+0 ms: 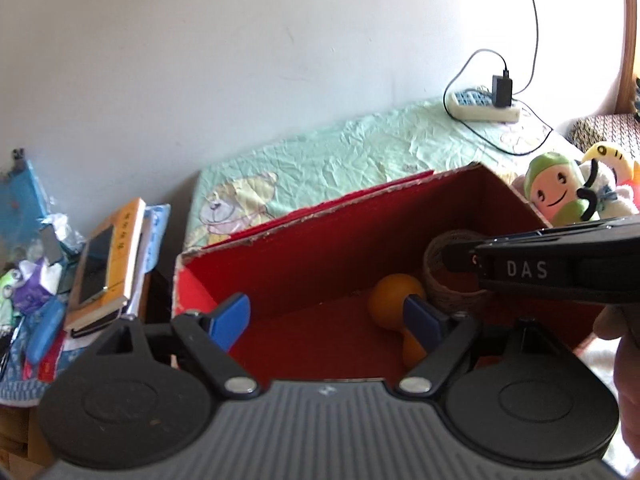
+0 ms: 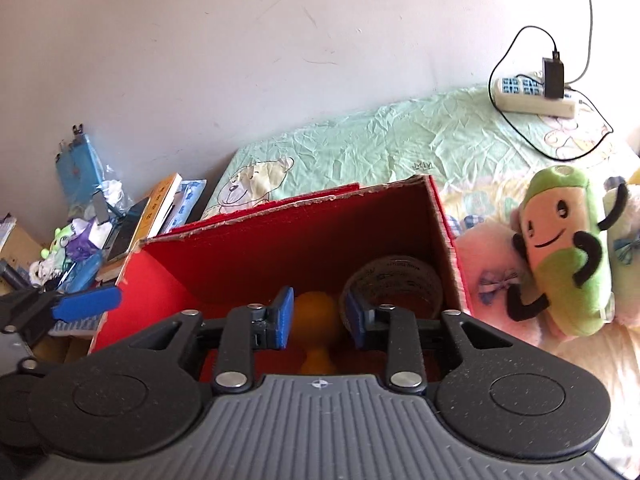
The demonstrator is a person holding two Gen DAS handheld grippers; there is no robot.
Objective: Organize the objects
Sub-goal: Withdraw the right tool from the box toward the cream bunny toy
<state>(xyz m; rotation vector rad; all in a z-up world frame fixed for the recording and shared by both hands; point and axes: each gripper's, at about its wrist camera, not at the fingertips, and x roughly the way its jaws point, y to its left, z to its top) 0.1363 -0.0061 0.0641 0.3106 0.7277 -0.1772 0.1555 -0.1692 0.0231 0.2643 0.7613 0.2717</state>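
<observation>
A red cardboard box (image 1: 304, 240) stands open on the bed; it also shows in the right wrist view (image 2: 256, 248). Inside lie an orange dumbbell-shaped toy (image 1: 394, 300) (image 2: 316, 316) and a roll of tape (image 1: 448, 280) (image 2: 400, 280). My left gripper (image 1: 326, 320) is open and empty over the box's near side. My right gripper (image 2: 318, 320) is open over the box, its blue pads on either side of the orange toy without touching it. A green-and-cream plush toy (image 2: 560, 248) (image 1: 556, 192) lies to the right of the box.
A power strip (image 2: 532, 96) with a charger and cable lies at the back of the green bedsheet (image 2: 380, 140). More plush toys (image 2: 492, 280) lie to the right. A cluttered side table with a book (image 1: 112, 256) and small items stands to the left. The wall is behind.
</observation>
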